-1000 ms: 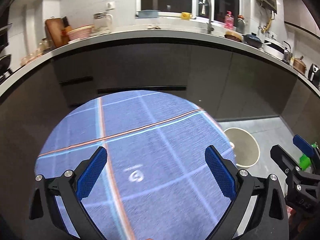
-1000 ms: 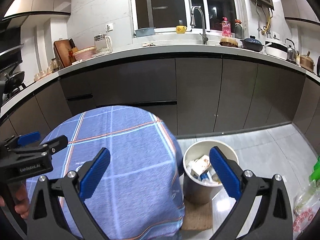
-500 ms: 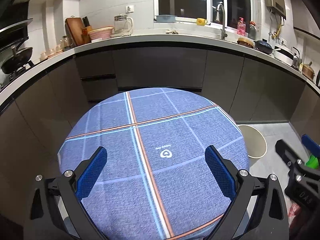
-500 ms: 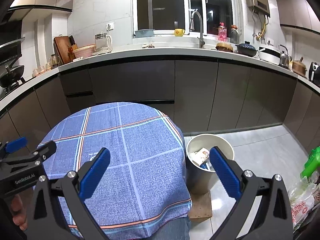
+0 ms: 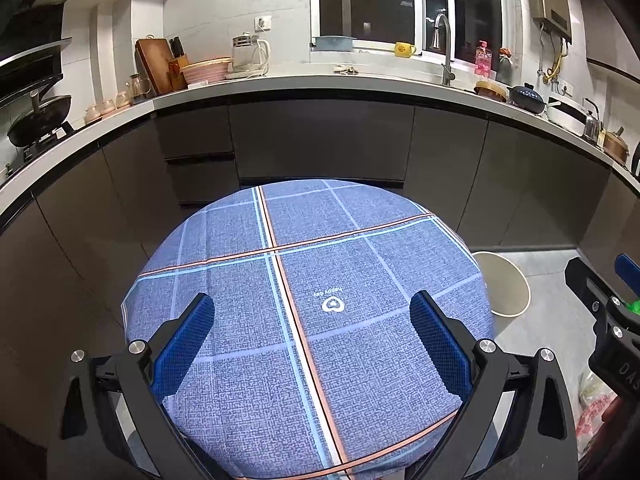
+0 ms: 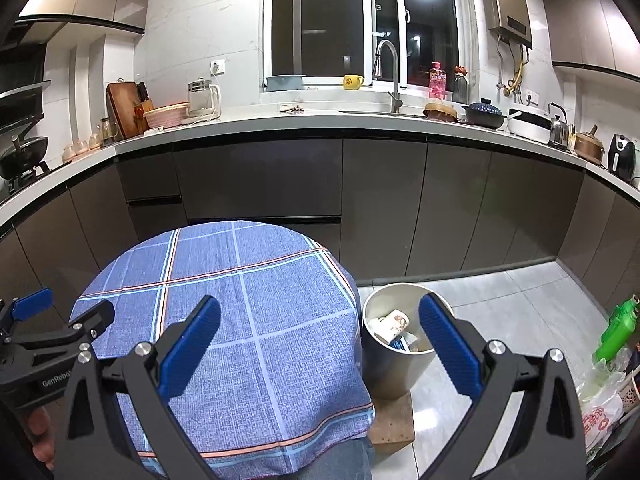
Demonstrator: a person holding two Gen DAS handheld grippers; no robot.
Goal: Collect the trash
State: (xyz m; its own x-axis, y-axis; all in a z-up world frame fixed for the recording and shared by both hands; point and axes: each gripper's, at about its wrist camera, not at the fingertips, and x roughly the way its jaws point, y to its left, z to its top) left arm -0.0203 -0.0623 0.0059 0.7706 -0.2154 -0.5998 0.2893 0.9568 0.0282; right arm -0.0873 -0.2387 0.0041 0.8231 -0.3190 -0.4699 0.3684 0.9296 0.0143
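A round table with a blue plaid cloth point(image 5: 312, 312) stands before me; it also shows in the right wrist view point(image 6: 240, 320). No trash lies on the cloth. A cream waste bin point(image 6: 384, 360) stands on the floor right of the table and holds several scraps; its rim shows in the left wrist view point(image 5: 508, 284). My left gripper point(image 5: 312, 320) is open and empty above the table. My right gripper point(image 6: 320, 324) is open and empty, above the table's right edge and the bin.
Dark kitchen cabinets point(image 6: 360, 200) with a white counter curve behind the table. A wooden block point(image 6: 392, 420) sits under the bin. A green bottle point(image 6: 616, 332) and plastic bags point(image 6: 604, 412) lie on the floor at the far right.
Both grippers have pulled back and up from the table, so more of the cloth and kitchen is in view. Both stay open and empty.
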